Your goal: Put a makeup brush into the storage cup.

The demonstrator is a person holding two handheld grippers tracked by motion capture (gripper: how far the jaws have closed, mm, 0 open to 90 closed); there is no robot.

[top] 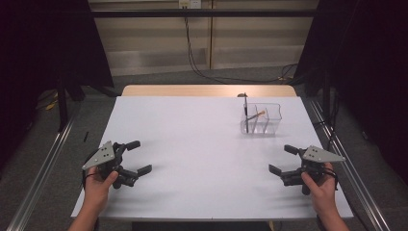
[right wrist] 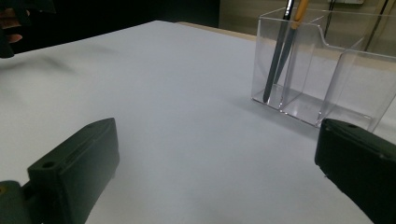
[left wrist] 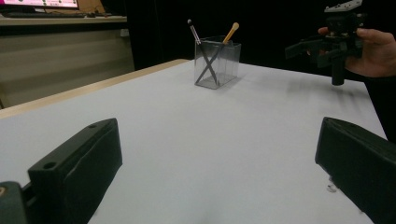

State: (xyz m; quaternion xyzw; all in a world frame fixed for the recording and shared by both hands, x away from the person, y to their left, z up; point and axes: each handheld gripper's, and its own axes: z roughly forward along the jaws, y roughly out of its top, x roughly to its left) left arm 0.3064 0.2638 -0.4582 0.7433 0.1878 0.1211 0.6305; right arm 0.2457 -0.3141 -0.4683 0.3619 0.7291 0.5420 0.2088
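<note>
A clear plastic organizer point(top: 262, 119) with compartments stands at the far right of the white table point(top: 192, 154). Its left compartment holds a black brush point(top: 246, 111) and an orange-handled brush point(top: 257, 114), crossed; both brushes point(left wrist: 208, 56) also show in the organizer point(left wrist: 217, 63) point(right wrist: 322, 70). My left gripper point(top: 139, 157) is held above the table's near left corner, jaws wide apart with nothing between them. My right gripper point(top: 281, 159) is held above the near right, also open and holding nothing; the right gripper point(left wrist: 303, 46) appears again in the left gripper view.
The table's wooden far edge point(top: 207, 90) shows beyond the white surface. Metal rails point(top: 38, 163) run along both sides on the floor. Cables point(top: 202, 72) trail across the floor behind the table.
</note>
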